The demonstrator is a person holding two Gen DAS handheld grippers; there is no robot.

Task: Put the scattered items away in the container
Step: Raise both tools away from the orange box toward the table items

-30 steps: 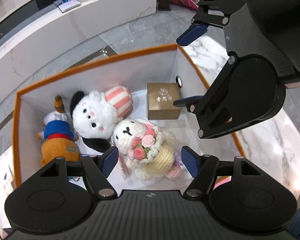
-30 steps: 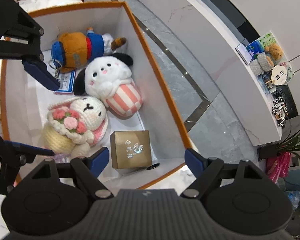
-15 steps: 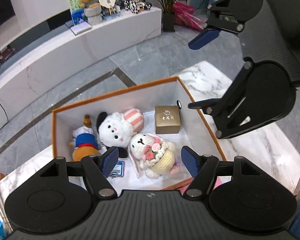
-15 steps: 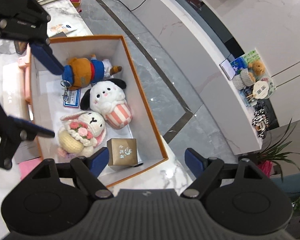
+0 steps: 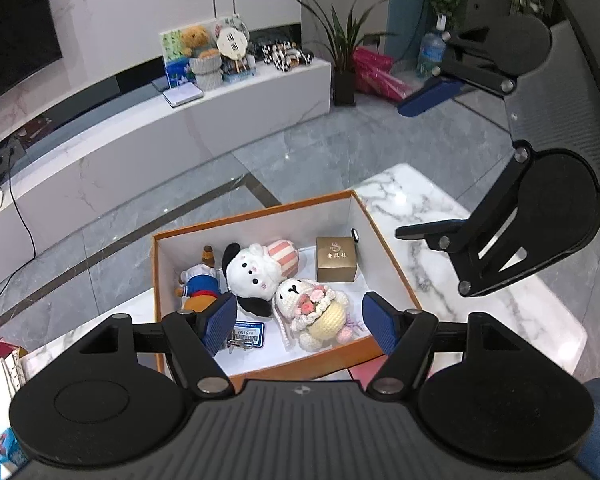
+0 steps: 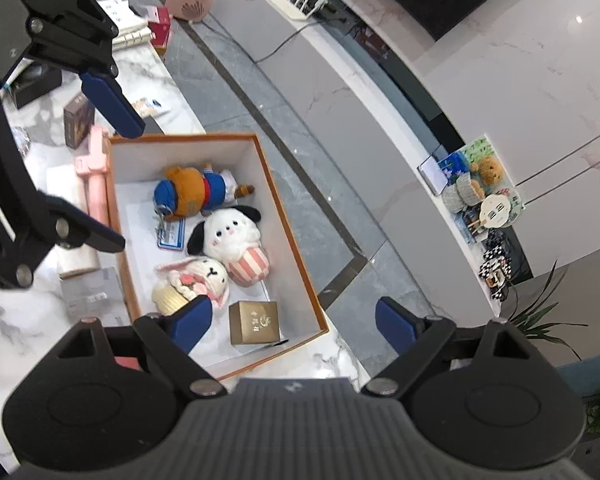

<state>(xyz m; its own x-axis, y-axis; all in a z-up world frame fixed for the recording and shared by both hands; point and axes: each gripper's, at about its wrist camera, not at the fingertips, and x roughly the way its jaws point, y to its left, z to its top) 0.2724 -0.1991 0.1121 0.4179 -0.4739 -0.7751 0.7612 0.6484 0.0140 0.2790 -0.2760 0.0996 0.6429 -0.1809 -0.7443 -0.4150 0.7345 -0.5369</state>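
Left hand-held gripper (image 5: 299, 322): jaws apart, holding nothing, raised above the near end of the box.
Right hand-held gripper (image 6: 292, 322): jaws apart, holding nothing, raised above the box corner.
Orange-rimmed box (image 5: 384, 242): sits on the marble surface (image 5: 432, 200).
Box contents: gold gift box (image 5: 336, 260), white dog plush (image 5: 252, 274), crochet bunny (image 5: 312, 306), orange bear plush in blue (image 5: 198, 286), blue tag (image 5: 249, 334).
Beside the box: pink item (image 6: 96, 176), touching its outer wall.
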